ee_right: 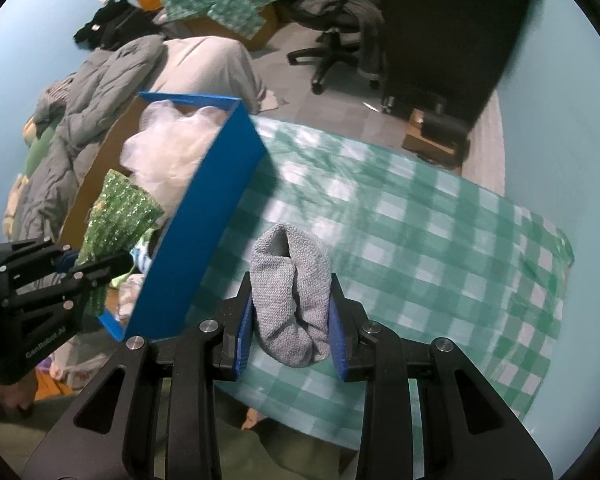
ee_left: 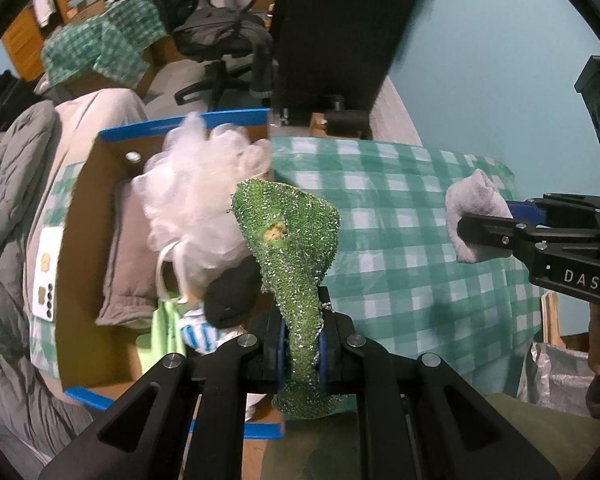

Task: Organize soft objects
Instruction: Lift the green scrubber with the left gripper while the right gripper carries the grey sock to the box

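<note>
My left gripper (ee_left: 303,354) is shut on a glittery green scrubber cloth (ee_left: 290,236) and holds it upright over the near corner of the blue-edged cardboard box (ee_left: 100,136). The box holds a white mesh pouf (ee_left: 196,184), a grey cushion (ee_left: 128,252), a black soft item (ee_left: 230,294) and green and striped cloths. My right gripper (ee_right: 292,332) is shut on a folded grey knit cloth (ee_right: 290,300), above the green checked tablecloth (ee_right: 420,248). The right gripper (ee_left: 484,224) and grey cloth (ee_left: 474,208) also show in the left wrist view. The left gripper (ee_right: 96,262) shows in the right wrist view.
The box's blue side wall (ee_right: 204,240) stands left of the table. Grey bedding (ee_right: 92,92) lies beyond the box. An office chair (ee_right: 340,12), a dark cabinet (ee_right: 452,28) and a small cardboard box (ee_right: 428,136) stand on the floor. A silver bag (ee_left: 556,376) sits at right.
</note>
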`<state>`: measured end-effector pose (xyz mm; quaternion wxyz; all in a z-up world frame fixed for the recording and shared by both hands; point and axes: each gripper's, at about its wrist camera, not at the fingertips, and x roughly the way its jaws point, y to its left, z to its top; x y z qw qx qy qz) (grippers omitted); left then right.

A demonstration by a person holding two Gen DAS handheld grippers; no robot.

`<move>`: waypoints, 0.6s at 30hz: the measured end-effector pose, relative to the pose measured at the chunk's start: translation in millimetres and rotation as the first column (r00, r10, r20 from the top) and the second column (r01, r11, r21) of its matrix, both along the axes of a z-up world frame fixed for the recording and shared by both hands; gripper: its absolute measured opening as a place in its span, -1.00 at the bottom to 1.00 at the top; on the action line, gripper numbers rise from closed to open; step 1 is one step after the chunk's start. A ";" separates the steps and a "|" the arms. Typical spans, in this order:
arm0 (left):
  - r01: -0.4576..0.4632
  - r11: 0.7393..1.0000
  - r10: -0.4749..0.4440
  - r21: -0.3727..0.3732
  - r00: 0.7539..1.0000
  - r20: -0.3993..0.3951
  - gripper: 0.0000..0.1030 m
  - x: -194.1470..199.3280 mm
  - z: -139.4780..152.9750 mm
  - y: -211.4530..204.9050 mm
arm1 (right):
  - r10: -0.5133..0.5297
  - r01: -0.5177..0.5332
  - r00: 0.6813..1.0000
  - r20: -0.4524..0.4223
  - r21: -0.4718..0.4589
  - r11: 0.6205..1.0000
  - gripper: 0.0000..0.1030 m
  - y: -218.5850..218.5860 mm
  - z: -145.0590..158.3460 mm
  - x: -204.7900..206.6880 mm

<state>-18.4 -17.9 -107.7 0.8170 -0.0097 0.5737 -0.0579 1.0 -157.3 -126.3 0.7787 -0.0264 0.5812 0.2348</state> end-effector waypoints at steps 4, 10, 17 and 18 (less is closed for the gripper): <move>-0.042 0.999 0.042 -0.004 0.999 0.003 -0.76 -5.5 0.4 19.9 | 0.042 -0.042 0.999 0.002 0.007 0.999 -0.40 24.2 0.3 1.7; -0.096 0.995 0.096 -0.001 0.995 0.003 -0.76 -12.5 0.5 46.9 | 0.102 -0.102 0.995 0.007 0.018 0.995 -0.40 57.6 1.6 2.9; -0.154 0.988 0.154 -0.002 0.988 -0.009 -0.76 -19.4 -5.7 75.8 | 0.171 -0.171 0.985 0.003 0.038 0.985 -0.40 95.5 1.2 4.2; -0.163 0.987 0.162 -0.005 0.987 -0.012 -0.76 -20.1 -6.9 80.1 | 0.180 -0.180 0.984 0.001 0.040 0.983 -0.40 100.6 0.8 3.8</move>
